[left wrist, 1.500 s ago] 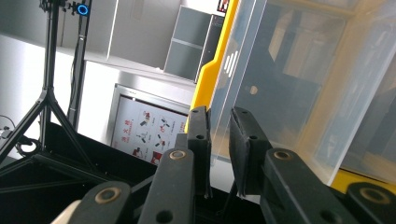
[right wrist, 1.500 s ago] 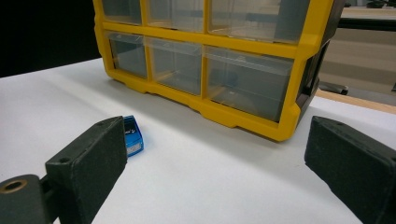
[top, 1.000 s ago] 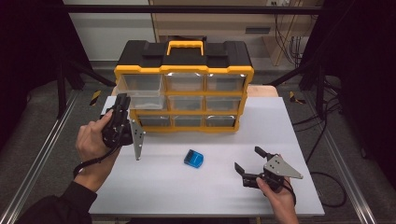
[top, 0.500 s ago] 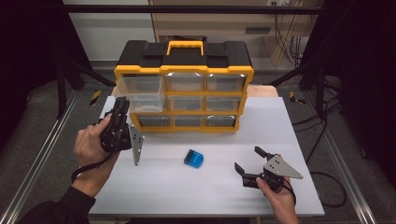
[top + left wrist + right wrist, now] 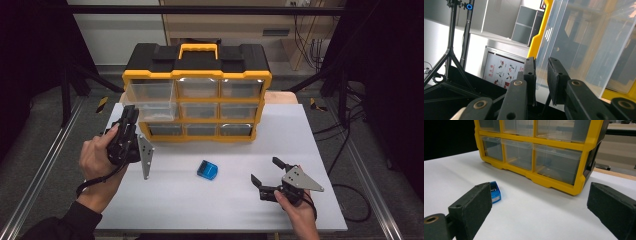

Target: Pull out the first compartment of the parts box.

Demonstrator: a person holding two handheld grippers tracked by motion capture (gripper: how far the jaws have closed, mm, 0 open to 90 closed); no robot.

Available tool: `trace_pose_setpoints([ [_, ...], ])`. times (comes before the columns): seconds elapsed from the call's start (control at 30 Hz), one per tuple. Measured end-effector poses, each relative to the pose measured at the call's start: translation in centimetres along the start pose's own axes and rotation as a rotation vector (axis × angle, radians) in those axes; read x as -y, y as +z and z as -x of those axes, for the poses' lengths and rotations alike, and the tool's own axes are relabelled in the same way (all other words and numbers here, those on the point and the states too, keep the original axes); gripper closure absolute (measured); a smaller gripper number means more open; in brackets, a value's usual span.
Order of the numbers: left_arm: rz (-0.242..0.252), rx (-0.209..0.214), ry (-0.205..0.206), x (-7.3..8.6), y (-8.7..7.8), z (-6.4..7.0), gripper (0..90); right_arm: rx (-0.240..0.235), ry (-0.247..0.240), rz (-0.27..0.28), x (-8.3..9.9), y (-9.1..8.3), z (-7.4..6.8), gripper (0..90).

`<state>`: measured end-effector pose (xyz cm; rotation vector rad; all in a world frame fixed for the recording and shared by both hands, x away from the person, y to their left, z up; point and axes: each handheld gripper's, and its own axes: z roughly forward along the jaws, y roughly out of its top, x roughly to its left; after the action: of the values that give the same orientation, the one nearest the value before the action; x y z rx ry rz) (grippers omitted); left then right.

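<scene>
Drawer cabinet is sitting at the desk's back edge. Left gripper is pinching the top-left drawer's clear front wall, drawer protruding, likely for loading. Right gripper is idling nearby, jaws spread wide toward the blue sharpener mid-desk.

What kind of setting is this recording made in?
Probably a lab or workshop recording station: a white table inside a black frame, a light stand, trailing cables, and a yellow drawer organizer.

A lab: tripod, dangling cables, framed white table.
</scene>
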<state>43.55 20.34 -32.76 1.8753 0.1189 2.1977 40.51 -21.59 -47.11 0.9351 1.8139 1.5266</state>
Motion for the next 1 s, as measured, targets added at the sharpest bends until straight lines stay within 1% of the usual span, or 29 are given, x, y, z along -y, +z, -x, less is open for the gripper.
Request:
trace_pose_setpoints([
  [0.1,0.005,-0.004,-0.009,0.0,-0.1,0.0,76.6,0.0,-0.002,0.0,0.0,0.0,0.0,6.1],
  [0.17,0.014,-0.012,-0.005,0.1,-0.1,0.1,76.6,0.002,-0.008,0.001,0.0,0.0,0.1,6.1],
  [0.2,0.014,-0.012,-0.005,0.1,-0.1,0.1,76.5,0.003,-0.002,0.0,0.0,0.0,0.1,6.1],
  [0.27,-0.001,-0.001,-0.004,0.0,-0.2,0.0,76.4,0.003,-0.002,-0.002,0.0,0.0,0.1,6.1],
  [0.47,0.0,0.005,-0.013,0.0,-0.2,-0.1,75.9,0.002,-0.004,-0.001,0.0,0.0,0.0,6.1],
  [0.6,-0.001,0.02,-0.035,-0.1,-0.1,-0.3,74.9,0.0,-0.002,-0.004,0.0,0.1,0.0,6.1],
  [0.67,-0.004,0.039,-0.063,-0.1,-0.1,-0.5,71.9,0.001,-0.003,-0.004,0.0,0.1,0.0,6.0],
  [0.7,-0.002,0.043,-0.084,-0.1,-0.1,-0.5,69.1,0.0,-0.003,-0.004,0.0,0.1,0.0,6.0],
  [0.73,-0.005,0.047,-0.104,-0.1,-0.2,-0.6,63.2,0.0,-0.004,-0.004,0.0,0.1,0.0,6.0],
  [0.77,-0.003,0.049,-0.127,-0.1,-0.3,-0.6,56.8,-0.002,-0.005,-0.003,0.0,0.1,0.0,6.0],
  [0.8,0.007,0.049,-0.161,-0.1,-0.5,-0.6,52.8,-0.001,-0.004,-0.003,0.1,0.1,0.0,6.0],
  [0.83,0.014,0.056,-0.194,0.0,-0.7,-0.6,51.1,-0.001,-0.004,-0.004,0.1,0.1,0.0,6.0],
  [0.9,0.01,0.086,-0.256,0.0,-1.0,-0.5,45.0,-0.001,-0.002,-0.005,0.1,0.1,0.0,6.0],
  [0.93,0.006,0.11,-0.283,0.0,-1.1,-0.4,42.0,0.0,-0.003,-0.006,0.1,0.1,0.0,5.9],
  [1.0,-0.007,0.143,-0.32,0.1,-1.4,0.1,36.3,-0.001,-0.004,-0.009,0.1,0.1,0.0,5.8],
])
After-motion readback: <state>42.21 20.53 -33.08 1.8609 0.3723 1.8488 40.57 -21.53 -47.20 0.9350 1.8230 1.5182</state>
